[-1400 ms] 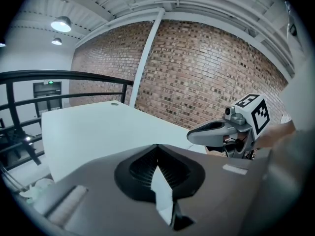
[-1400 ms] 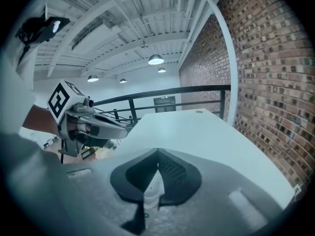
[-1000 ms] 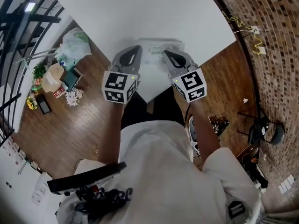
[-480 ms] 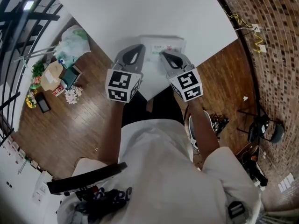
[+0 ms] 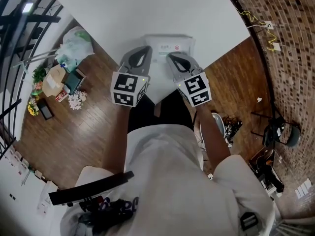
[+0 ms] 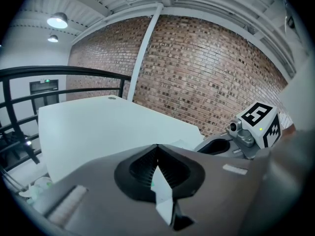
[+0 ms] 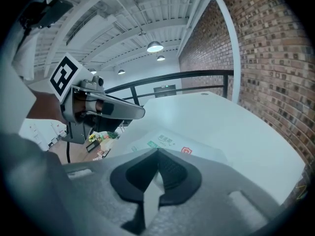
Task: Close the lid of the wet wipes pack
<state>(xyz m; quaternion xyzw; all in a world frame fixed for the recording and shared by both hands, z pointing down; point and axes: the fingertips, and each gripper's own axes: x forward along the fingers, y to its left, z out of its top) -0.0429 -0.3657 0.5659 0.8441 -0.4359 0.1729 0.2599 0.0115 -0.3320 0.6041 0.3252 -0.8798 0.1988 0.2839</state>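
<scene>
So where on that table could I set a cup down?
The table is bare everywhere beyond the wet wipes pack, out to both side edges. The near corner is crowded: the pack, with the left gripper and right gripper close by.

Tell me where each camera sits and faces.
Head view: on the head, facing down at table, pack, left gripper, right gripper; own torso shows.
Left gripper view: on it, facing the brick wall; shut jaws, right gripper show.
Right gripper view: on it, facing the railing; shut jaws, left gripper show.
Head and right gripper views share the pack.
</scene>
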